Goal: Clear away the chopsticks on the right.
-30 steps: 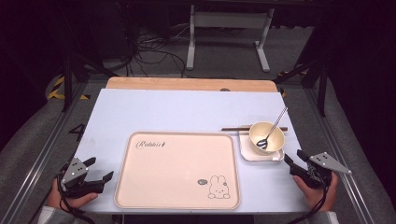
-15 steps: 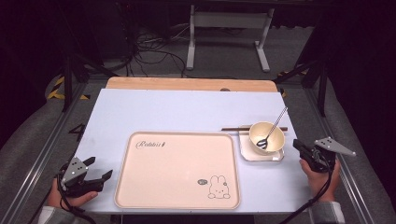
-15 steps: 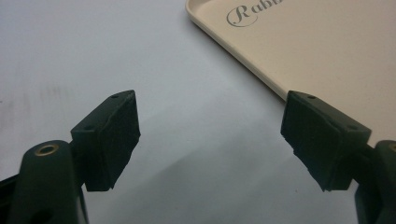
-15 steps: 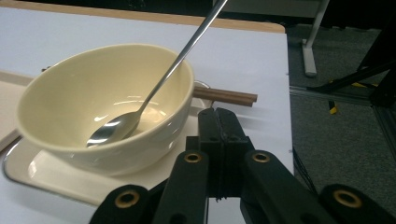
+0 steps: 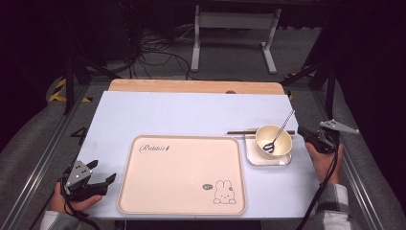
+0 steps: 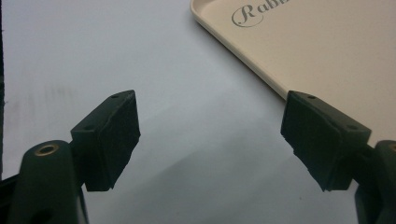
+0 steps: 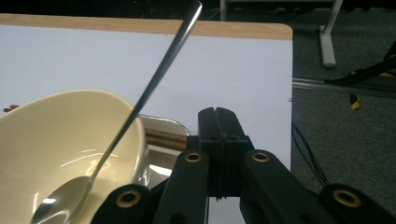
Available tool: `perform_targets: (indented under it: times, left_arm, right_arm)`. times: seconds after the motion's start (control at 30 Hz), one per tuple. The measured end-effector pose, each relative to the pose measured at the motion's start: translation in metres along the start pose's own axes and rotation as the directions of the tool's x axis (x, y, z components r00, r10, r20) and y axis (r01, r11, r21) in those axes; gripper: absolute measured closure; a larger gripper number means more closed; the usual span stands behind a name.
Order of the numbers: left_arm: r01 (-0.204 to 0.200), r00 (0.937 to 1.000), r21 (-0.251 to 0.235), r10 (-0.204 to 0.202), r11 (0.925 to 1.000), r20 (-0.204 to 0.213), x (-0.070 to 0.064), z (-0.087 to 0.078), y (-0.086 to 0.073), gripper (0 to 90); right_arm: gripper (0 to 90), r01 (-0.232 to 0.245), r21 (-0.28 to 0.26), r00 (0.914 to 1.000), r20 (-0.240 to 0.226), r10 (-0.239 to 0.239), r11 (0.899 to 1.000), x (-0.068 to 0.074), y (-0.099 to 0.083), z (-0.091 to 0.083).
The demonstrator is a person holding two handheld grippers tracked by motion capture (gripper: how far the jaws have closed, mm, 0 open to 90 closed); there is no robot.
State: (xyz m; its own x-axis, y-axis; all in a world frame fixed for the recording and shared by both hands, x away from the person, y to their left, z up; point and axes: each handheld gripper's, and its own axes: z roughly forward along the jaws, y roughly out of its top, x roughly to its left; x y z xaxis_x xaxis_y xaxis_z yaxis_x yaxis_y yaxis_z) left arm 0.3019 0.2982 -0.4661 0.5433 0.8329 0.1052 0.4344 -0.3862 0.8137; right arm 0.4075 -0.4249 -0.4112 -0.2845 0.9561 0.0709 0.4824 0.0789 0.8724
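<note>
A cream bowl (image 5: 273,139) sits on a small square plate (image 5: 268,157) at the table's right, with a metal spoon (image 5: 278,132) leaning in it and dark chopsticks (image 5: 239,132) lying behind. My right gripper (image 5: 302,131) is just right of the bowl, jaws pressed together with nothing between them. In the right gripper view the bowl (image 7: 60,144), spoon (image 7: 154,79) and right gripper (image 7: 218,114) are close up. My left gripper (image 5: 103,172) rests at the front left beside the beige rabbit tray (image 5: 143,191), jaws wide apart. The left gripper (image 6: 210,135) hovers over bare table near the tray corner (image 6: 299,42).
The light blue table top (image 5: 191,115) has a wooden strip along its far edge (image 5: 191,86). Metal rails run along both sides. A grey stand and cables lie on the floor beyond the table.
My right gripper has moved forward and up along the table's right edge, ending beside the bowl. The left gripper has barely shifted.
</note>
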Motion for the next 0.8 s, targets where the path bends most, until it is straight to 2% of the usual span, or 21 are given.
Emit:
perform_targets:
  times: [0.07,0.17,0.33,0.4,0.43,0.47,0.53,0.63,0.67,0.8]
  left_arm:
    - [0.001,1.0,-0.003,-0.001,1.0,-0.004,-0.001,-0.001,0.001,20.3]
    - [0.002,1.0,-0.012,-0.002,0.9999,-0.007,-0.001,-0.003,0.0,20.3]
    - [-0.001,1.0,-0.015,0.001,0.9999,-0.009,0.001,-0.004,-0.002,20.3]
    - [0.01,0.9999,-0.016,-0.01,0.9998,-0.005,0.001,-0.004,-0.002,20.3]
    - [0.017,0.9998,-0.017,-0.017,0.9997,-0.002,0.001,-0.005,-0.002,20.2]
    - [0.024,0.9997,-0.024,-0.024,0.9994,0.002,0.0,-0.006,-0.001,20.1]
    - [0.033,0.9995,-0.034,-0.033,0.9989,0.006,0.0,-0.008,-0.001,20.0]
    - [0.034,0.9994,-0.038,-0.033,0.9987,0.008,-0.002,-0.01,-0.001,20.0]
    - [0.034,0.9994,-0.038,-0.033,0.9987,0.008,-0.002,-0.01,-0.001,19.9]
    - [0.02,0.9998,-0.036,-0.02,0.9991,0.007,-0.003,-0.01,-0.002,19.9]
  right_arm:
    - [90.0,-0.018,0.016,0.9997,-0.013,0.019,1.0,-0.003,0.001,0.01]
    - [90.0,-0.008,0.067,0.9999,-0.008,0.008,0.998,-0.004,0.002,0.023]
    - [90.0,-0.019,0.1,0.9998,-0.007,0.02,0.995,-0.004,0.005,0.037]
    - [90.0,-0.005,0.131,1.0,0.001,0.005,0.991,-0.002,0.008,0.043]
    - [90.0,-0.001,0.155,0.9997,0.024,-0.003,0.988,-0.001,0.011,0.046]
    - [90.0,-0.004,0.158,0.9996,0.029,-0.001,0.987,-0.001,0.014,0.047]
    - [90.0,-0.029,0.146,0.9996,0.009,0.028,0.989,-0.002,0.018,0.05]
    - [90.0,-0.018,0.189,0.9996,0.026,0.013,0.982,-0.005,0.02,0.062]
    - [90.0,-0.018,0.189,0.9996,0.026,0.013,0.982,-0.005,0.02,0.062]
    - [90.0,-0.045,0.208,0.999,0.018,0.042,0.977,-0.013,0.021,0.07]
